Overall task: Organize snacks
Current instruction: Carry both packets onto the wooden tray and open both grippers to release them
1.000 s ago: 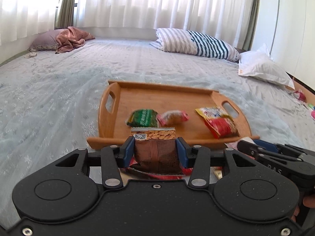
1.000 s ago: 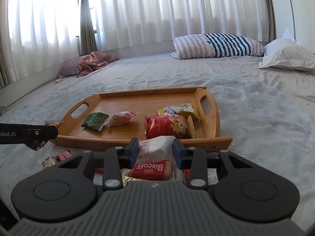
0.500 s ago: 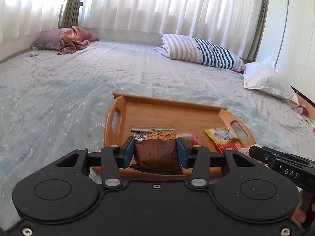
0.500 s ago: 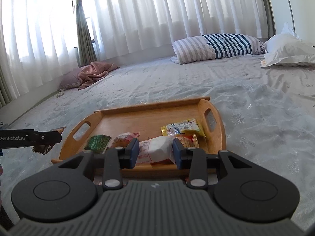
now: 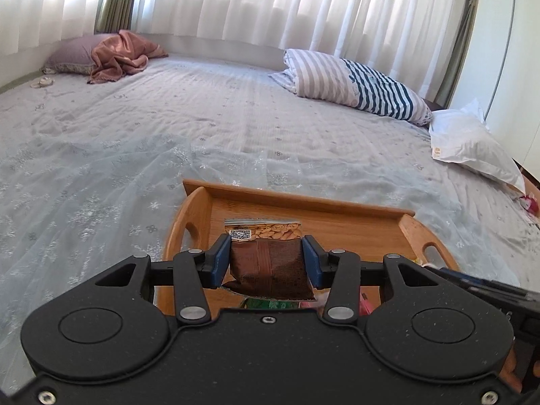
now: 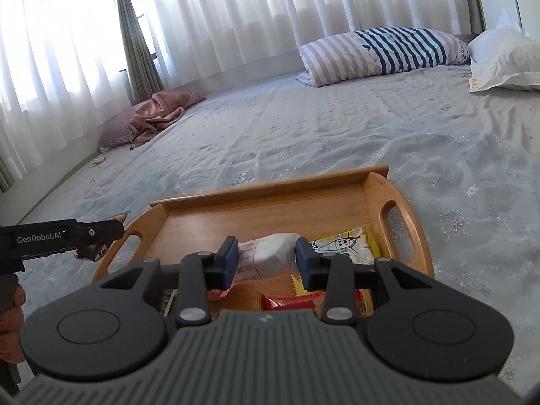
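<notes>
A striped pillow (image 5: 357,84), a white pillow (image 5: 472,148) and a crumpled pink blanket (image 5: 121,54) (over a mauve pillow (image 5: 67,62)) are seen on the bedspread (image 5: 202,128).

A wide bed (image 5: 236,128) under a pale grey embroidered cover fills the room. White sheer curtains (image 5: 270,3) glow with daylight at 12 o'clock. A striped pillow (image 5: 354,84) lies at 1 o'clock, a white pillow (image 5: 472,148) at 2, a pink blanket (image 5: 121,54) at 10.

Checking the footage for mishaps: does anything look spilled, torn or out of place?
Nothing stands out. The left gripper holds a sealed brown almond packet and the right gripper a white packet, both over the wooden tray.
</notes>
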`<state>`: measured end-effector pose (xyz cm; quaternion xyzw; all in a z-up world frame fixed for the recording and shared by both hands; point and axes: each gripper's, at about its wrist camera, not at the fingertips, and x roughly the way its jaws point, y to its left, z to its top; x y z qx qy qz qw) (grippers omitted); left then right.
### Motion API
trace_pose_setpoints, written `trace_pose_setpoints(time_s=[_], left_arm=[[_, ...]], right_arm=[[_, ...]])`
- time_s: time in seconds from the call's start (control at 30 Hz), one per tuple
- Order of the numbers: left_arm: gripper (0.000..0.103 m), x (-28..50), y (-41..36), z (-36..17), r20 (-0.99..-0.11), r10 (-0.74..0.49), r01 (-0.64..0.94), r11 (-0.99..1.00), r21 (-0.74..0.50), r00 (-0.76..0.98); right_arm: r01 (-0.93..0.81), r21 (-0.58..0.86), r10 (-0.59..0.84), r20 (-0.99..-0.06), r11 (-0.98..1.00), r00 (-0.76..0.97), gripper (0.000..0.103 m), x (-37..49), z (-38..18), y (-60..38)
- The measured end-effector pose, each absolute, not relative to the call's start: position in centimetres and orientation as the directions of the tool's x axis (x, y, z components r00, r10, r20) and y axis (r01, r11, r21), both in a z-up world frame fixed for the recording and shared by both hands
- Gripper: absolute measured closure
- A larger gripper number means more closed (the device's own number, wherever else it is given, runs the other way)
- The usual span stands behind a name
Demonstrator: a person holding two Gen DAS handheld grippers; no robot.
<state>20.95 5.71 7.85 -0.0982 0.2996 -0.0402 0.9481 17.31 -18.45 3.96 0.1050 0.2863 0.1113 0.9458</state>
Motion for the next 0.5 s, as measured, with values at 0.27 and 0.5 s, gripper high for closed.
trace_pose_setpoints(time_s=[0.27,0.5], left_arm=[[0.06,24.7,5.1,5.4,-0.598,-0.137,0.017,0.979,-0.201,0.79],[0.06,26.2,4.6,3.4,-0.631,-0.119,0.012,0.985,-0.171,0.766]], right_arm=[[-0.155,0.259,0.279,-0.558,0.953,0.781,0.062,19.2,2.0,-17.2],[-0.148,0.232,0.259,-0.583,0.961,0.77,0.062,19.9,1.0,-16.7]])
